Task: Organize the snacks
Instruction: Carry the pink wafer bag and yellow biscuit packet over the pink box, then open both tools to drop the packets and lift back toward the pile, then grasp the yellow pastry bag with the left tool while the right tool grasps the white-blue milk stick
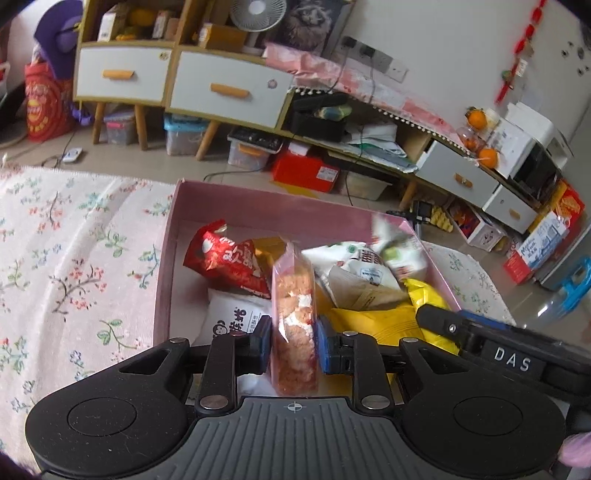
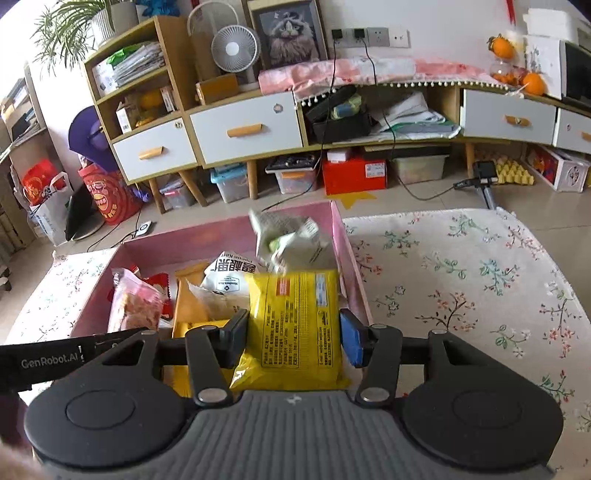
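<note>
Both grippers are hanging over the pink box [image 1: 173,236] sitting on the floral cloth [image 2: 461,273]. Left gripper [image 1: 294,341] is pinching a clear pack of pinkish snacks [image 1: 295,314]; right gripper [image 2: 293,334] is squeezing the yellow packet [image 2: 295,317]. Red bag [image 1: 229,262] and white packets [image 2: 225,277] are crowding the box's far end.

I see floral cloth [image 2: 461,280] on the table | white fan [image 2: 231,50] beside framed cat picture [image 2: 290,35] on the cabinet | 2 white drawers [image 2: 207,138] with orange handles | red box [image 2: 354,175] and clear bins [image 2: 295,179] underneath | oranges [image 2: 517,62] at right
</note>
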Motion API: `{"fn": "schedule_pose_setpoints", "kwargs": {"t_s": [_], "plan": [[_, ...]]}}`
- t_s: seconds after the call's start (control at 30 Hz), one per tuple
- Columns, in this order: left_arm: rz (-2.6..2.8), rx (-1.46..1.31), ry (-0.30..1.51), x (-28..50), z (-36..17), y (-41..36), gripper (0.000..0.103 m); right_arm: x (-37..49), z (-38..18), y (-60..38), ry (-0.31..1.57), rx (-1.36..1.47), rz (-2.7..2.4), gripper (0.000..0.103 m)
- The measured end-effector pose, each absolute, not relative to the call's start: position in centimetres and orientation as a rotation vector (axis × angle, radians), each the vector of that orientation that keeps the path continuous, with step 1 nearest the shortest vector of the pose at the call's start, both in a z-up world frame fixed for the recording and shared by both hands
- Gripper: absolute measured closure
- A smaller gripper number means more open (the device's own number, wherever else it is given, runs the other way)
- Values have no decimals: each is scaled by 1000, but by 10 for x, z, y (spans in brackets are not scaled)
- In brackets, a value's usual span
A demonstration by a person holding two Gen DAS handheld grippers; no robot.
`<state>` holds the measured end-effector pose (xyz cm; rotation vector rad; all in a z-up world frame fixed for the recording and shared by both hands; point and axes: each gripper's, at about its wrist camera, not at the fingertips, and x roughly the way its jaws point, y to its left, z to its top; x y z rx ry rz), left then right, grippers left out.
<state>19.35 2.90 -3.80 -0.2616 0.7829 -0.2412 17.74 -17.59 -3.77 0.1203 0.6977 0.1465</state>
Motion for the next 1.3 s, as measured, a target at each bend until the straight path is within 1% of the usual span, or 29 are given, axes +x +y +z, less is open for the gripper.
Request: {"fn": "schedule_pose_setpoints", "kwargs": {"t_s": [0.03, 0.1, 0.17, 0.2, 0.23, 0.3, 0.37, 0.43, 0.5, 0.57, 0.6, 0.67, 0.73, 0.9, 1.07, 1.23, 1.3], "plan": [[-243, -253, 780, 192, -37, 28, 77, 176, -36, -176, 687, 112, 142, 52], [-246, -243, 774, 190, -35, 27, 67, 174, -32, -176, 671, 106, 143, 48], [-252, -244, 769, 188, -33, 27, 60, 172, -28, -178, 661, 114, 142, 41], [-255, -242, 766, 186, -32, 26, 55, 170, -26, -179, 659, 120, 142, 40], [-256, -236, 761, 184, -30, 26, 52, 170, -24, -180, 658, 124, 143, 38], [-258, -218, 750, 179, -27, 24, 36, 168, -21, -182, 652, 121, 141, 35], [-260, -195, 737, 173, -24, 22, 29, 165, -19, -183, 652, 114, 134, 31], [-261, -178, 735, 168, -21, 21, 25, 162, -18, -186, 660, 116, 133, 27], [-258, -172, 737, 162, -19, 21, 19, 158, -16, -188, 669, 113, 125, 24], [-255, -171, 737, 157, -15, 22, 17, 153, -14, -189, 677, 100, 118, 18], [-255, -169, 737, 154, -13, 22, 14, 150, -13, -190, 677, 94, 114, 16], [-248, -159, 737, 147, -10, 23, 10, 143, -11, -191, 673, 83, 109, 9], [-245, -142, 737, 140, -6, 23, 8, 137, -9, -194, 670, 81, 105, 7], [-203, -89, 752, 119, 2, 24, 3, 124, -3, -195, 684, 76, 89, 4], [-147, -79, 803, 97, 0, 32, 3, 107, 1, -195, 694, 40, 76, 1], [-121, -83, 843, 77, -7, 40, 3, 86, -3, -193, 705, 47, 102, 0], [-118, -84, 887, 74, -12, 43, 3, 80, -6, -191, 710, 33, 131, 0]]}}
